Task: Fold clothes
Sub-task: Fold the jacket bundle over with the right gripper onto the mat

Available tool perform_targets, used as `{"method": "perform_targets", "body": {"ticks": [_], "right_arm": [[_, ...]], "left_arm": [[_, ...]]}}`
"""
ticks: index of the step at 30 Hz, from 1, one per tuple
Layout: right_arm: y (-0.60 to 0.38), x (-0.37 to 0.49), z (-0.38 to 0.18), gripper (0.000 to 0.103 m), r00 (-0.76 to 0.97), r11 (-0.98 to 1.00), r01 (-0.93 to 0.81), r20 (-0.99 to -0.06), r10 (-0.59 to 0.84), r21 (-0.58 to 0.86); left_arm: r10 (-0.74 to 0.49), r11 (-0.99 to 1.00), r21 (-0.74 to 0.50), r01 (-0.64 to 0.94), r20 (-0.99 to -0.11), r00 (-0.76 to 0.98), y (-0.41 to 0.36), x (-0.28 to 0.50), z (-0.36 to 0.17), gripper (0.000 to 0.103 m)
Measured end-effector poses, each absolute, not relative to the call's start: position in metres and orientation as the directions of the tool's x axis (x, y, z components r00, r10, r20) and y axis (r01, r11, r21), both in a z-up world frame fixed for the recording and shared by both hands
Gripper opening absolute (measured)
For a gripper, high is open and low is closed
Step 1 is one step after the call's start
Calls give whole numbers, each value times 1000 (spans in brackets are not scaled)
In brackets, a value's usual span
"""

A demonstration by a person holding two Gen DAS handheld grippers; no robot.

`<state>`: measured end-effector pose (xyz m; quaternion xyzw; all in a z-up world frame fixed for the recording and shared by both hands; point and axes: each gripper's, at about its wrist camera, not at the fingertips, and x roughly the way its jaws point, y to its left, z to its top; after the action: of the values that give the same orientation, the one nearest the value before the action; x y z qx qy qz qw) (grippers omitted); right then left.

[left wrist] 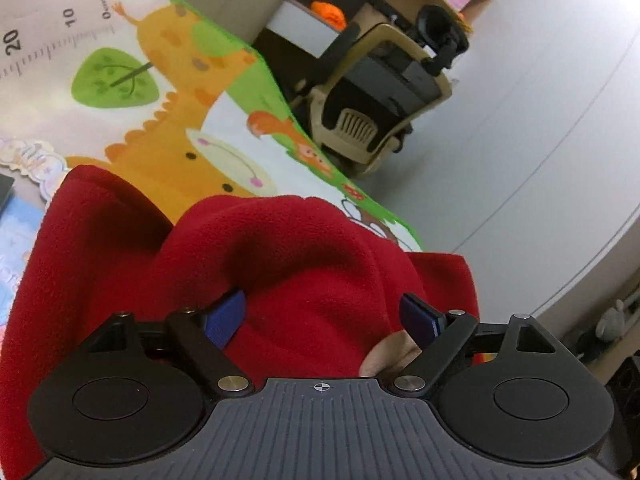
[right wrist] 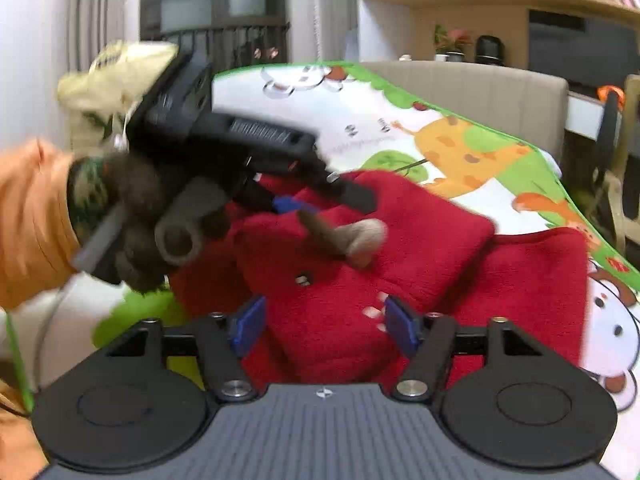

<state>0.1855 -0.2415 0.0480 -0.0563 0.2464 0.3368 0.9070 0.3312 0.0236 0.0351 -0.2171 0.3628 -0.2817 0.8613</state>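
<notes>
A red fleece garment (left wrist: 304, 256) lies bunched on a cartoon play mat (left wrist: 152, 120). My left gripper (left wrist: 322, 320) is open, its blue pads (left wrist: 224, 316) set wide apart, with a thick fold of the fleece bulging between them. In the right wrist view the same garment (right wrist: 420, 232) is partly folded over, and a beige-brown stuffed piece (right wrist: 352, 240) sticks out of it. My right gripper (right wrist: 326, 326) is open low over the near part of the fleece. The left gripper (right wrist: 320, 196), blurred, reaches onto the garment from the left, held by a gloved hand (right wrist: 132, 200).
The mat's green edge (left wrist: 276, 92) runs along grey floor (left wrist: 520, 140). A beige office chair (left wrist: 372, 104) stands beyond it. A beige sofa back (right wrist: 480, 88) lies behind the mat. The person's orange sleeve (right wrist: 28, 220) fills the left side.
</notes>
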Motion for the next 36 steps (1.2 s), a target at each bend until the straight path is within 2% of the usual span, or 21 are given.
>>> {"method": "perform_targets", "body": {"ticks": [3,5,7,11,13,14,16,19,22,25,30,33,36], "right_arm": [[-249,191,41,78,694,811,-583,-488,530,52],[-246,198,16,81,691,837,-543,-532,489,65],[-244,197,5,83,694,842,-535,-533,484,68],[-250,194,20,84,688,828,-556,-522,504,65],[-259,191,34,85,695,820,-568,-494,523,70],[-264,190,44,89,712,824,-563,-466,525,69],[-271,195,60,93,759,848,-527,-417,500,57],[-278,218,70,93,817,892,-451,-390,424,25],[-269,255,49,93,790,901,-434,-471,393,24],[-250,274,13,94,761,901,-431,-559,329,-58],[-283,284,54,94,772,898,-430,-479,418,92],[-297,304,73,94,836,937,-349,-442,325,30],[-297,348,56,94,841,956,-263,-515,162,-129]], "left_arm": [[-639,751,-572,329,-506,580,21,331,36,91],[-638,753,-567,334,-503,584,25,328,35,91],[-635,757,-560,337,-508,582,26,325,36,91],[-638,756,-559,341,-512,576,28,321,32,92],[-642,752,-563,343,-507,575,28,321,32,93],[-643,751,-562,345,-507,574,28,321,31,93],[-644,749,-571,337,-505,574,31,321,34,93],[-645,734,-606,306,-483,592,41,311,50,93],[-651,713,-639,288,-452,610,53,283,67,95],[-705,667,-687,290,-455,544,56,249,70,96],[-831,550,-794,261,-488,268,42,226,25,98],[-826,558,-811,178,-520,217,32,236,-8,98],[-817,554,-825,113,-511,268,38,263,-21,98]]}}
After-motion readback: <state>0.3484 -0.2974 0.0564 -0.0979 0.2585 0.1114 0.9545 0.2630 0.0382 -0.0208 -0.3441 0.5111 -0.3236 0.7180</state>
